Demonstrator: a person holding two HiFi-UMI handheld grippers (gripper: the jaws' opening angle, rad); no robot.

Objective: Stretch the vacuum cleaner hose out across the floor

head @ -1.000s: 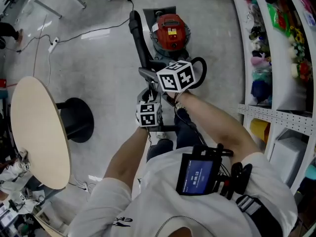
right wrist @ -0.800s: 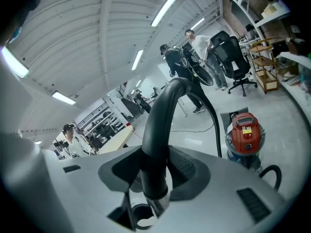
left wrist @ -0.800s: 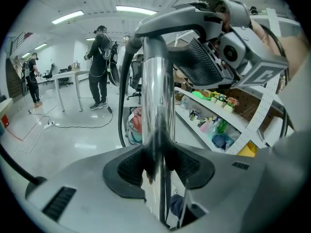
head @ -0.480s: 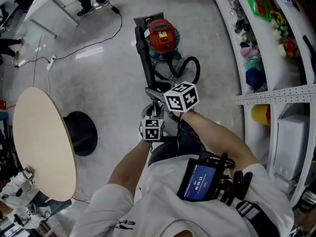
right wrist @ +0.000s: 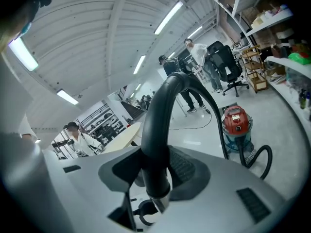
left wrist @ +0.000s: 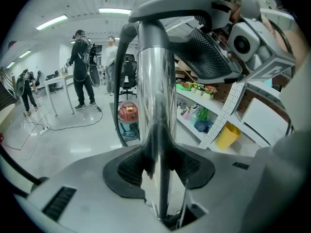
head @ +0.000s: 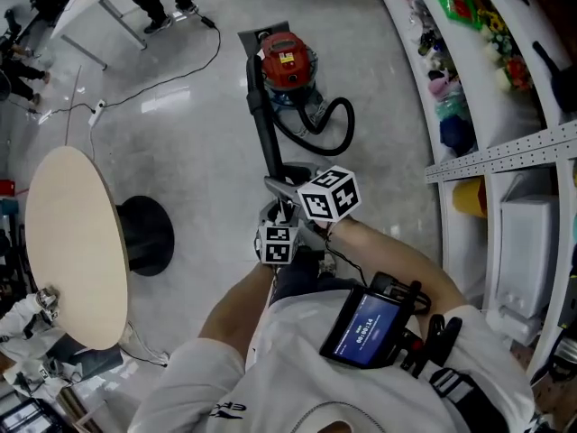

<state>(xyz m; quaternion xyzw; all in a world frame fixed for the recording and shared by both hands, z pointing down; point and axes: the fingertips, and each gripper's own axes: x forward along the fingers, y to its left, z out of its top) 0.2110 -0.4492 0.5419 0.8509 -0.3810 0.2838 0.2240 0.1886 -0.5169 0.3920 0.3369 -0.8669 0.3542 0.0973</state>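
The black vacuum cleaner hose [head: 260, 106] drops from your grippers to the glossy grey floor [head: 198, 152]. It reaches the red canister vacuum cleaner [head: 287, 59] at the far side, and a slack loop of it curls just right of the canister.

Your left gripper [left wrist: 158, 166] has its jaws clamped on the upright shiny chrome wand tube [left wrist: 154, 81], pads pressed to both sides. Your right gripper [right wrist: 155, 176], just beyond and right of the left one, has its jaws closed around the black curved handle bend [right wrist: 163, 125] that tops the tube.

A round beige desk [head: 68, 242] stands to your left. White shelves [head: 505, 156] holding coloured goods run along your right.
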